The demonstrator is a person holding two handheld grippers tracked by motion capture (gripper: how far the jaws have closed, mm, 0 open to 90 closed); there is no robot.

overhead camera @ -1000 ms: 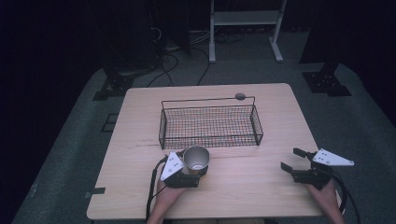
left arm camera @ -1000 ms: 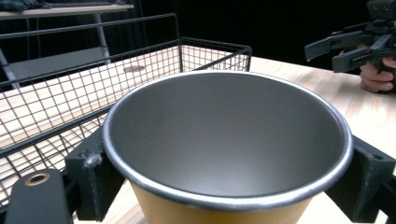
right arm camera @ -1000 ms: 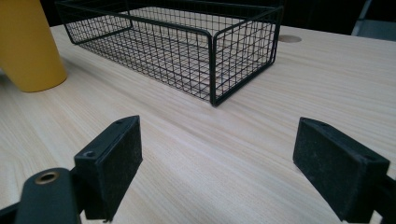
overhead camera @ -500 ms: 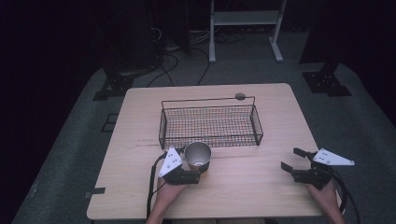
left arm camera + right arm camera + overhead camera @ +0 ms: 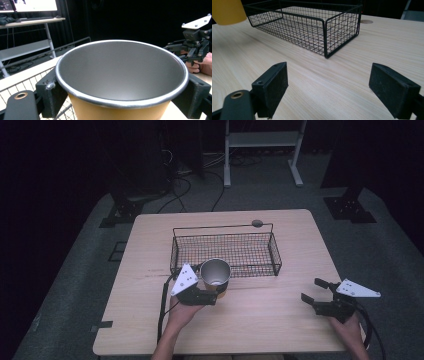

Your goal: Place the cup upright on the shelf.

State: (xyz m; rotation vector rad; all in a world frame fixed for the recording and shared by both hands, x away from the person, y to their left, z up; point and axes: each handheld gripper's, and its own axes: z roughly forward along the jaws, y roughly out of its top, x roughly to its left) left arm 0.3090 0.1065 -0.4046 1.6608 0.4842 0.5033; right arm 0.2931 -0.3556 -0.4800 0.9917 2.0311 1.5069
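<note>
**Cup held beside the basket**

The left tool (image 5: 212,296) gripped the yellow cup (image 5: 216,275) just under its metal rim, at the wire basket (image 5: 226,251). It looked light, stiff, perhaps slippery. The right tool (image 5: 316,291) stood open above the desk (image 5: 280,320).

L gripper (image 5: 214,292), black two-jaw tool w/ white three-cornered plate on top, sits near table's front-left-centre in the high view; jaws point right, clamped either side of a yellow metal-lined cup (image 5: 120,82), one black pad on each flank per the left gripper view. L hand (image 5: 181,314) grips it from below, forearm coming in from the bottom edge. R gripper (image 5: 315,292), same build, at front-right, jaws spread wide, nothing between the pads, pointing left. R hand (image 5: 346,329) behind it, black cable (image 5: 369,330) looping back by the wrist.
</note>
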